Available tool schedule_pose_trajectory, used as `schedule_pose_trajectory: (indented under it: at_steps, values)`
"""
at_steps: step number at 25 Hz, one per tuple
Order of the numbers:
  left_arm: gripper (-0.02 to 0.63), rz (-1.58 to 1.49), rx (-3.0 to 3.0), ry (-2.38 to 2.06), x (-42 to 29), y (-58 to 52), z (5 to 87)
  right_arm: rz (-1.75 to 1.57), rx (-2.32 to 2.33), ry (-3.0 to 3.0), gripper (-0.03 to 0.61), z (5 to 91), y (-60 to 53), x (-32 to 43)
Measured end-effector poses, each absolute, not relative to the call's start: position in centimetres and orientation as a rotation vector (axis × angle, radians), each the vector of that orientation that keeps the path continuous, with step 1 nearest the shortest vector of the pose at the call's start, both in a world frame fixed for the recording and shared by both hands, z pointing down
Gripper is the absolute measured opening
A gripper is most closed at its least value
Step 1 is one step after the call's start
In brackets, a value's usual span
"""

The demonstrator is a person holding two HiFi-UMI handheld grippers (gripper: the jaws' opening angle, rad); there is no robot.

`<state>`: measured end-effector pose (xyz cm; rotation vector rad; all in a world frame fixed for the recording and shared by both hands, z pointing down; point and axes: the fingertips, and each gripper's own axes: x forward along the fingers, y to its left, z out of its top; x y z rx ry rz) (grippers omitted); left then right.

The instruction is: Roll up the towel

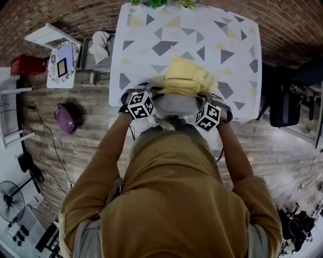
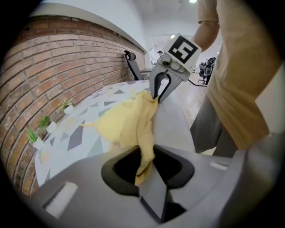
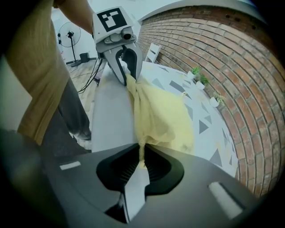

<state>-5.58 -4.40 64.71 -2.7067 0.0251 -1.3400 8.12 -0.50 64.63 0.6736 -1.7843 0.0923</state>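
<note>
A yellow towel lies bunched on the triangle-patterned table, near its front edge. My left gripper is shut on the towel's near left end, and my right gripper is shut on its near right end. In the left gripper view the towel runs from my jaws across to the right gripper. In the right gripper view a thin twist of towel is pinched between my jaws, and the left gripper holds the far end.
Small potted plants line the table's far edge by the brick wall. On the floor to the left are a purple object, a small patterned side table and a red box. A dark chair stands to the right.
</note>
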Motion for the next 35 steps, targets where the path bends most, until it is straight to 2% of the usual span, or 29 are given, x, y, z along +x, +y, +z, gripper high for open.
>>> schedule_pose_trajectory:
  at_steps: [9, 19, 29, 35]
  values:
    - [0.128, -1.318, -2.778, -0.002, -6.5, -2.3, 62.8, 0.194, 0.679, -1.878, 0.032, 61.5, 1.7, 6.9]
    - [0.127, -1.266, -3.015, -0.203, -5.9, -2.2, 59.8, 0.339, 0.553, -1.954, 0.032, 59.5, 3.4, 6.6]
    - [0.121, -1.339, -3.248, -0.370, -6.1, -3.6, 60.3, 0.578, 0.562, -2.021, 0.032, 58.3, -0.5, 9.4]
    - [0.122, -1.331, -3.499, -0.238, -6.0, -5.9, 61.7, 0.728, 0.571, -2.027, 0.032, 60.2, -3.0, 10.1]
